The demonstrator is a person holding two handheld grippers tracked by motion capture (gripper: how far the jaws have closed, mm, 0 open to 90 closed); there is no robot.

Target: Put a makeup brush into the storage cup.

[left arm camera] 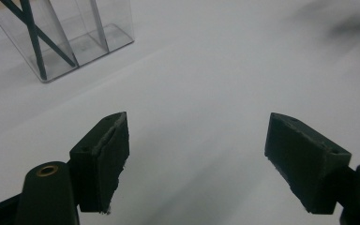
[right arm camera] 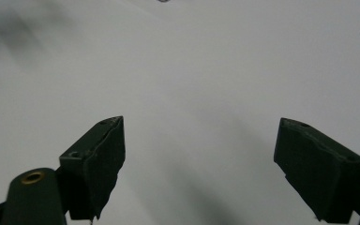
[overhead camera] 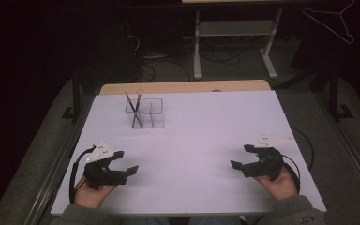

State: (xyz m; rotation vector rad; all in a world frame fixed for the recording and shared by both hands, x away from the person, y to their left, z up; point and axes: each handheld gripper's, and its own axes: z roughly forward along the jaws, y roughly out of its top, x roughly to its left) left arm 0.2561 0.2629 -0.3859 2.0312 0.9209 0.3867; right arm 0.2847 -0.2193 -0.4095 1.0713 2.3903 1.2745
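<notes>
A clear plastic organizer (overhead camera: pixel 146 113) with several compartments stands on the white table (overhead camera: pixel 192 140) toward the back left. Two dark pencils (overhead camera: pixel 136 110) lean crossed in its left compartment; the left gripper view shows the organizer (left arm camera: pixel 82 33) and pencils (left arm camera: pixel 35 35) at top left. My left gripper (overhead camera: pixel 125 161) rests near the front left, held by a hand, its jaws wide apart with nothing between them (left arm camera: pixel 194 159). My right gripper (overhead camera: pixel 243 157) sits at the front right, also open and empty (right arm camera: pixel 199 168). Both point toward the table's middle.
A wooden strip (overhead camera: pixel 183 87) runs along the table's far edge. Beyond it are a metal desk frame (overhead camera: pixel 234 33) and cables on the dark floor. A white wire hanger (overhead camera: pixel 337 21) hangs at top right. White tabletop stretches between the grippers.
</notes>
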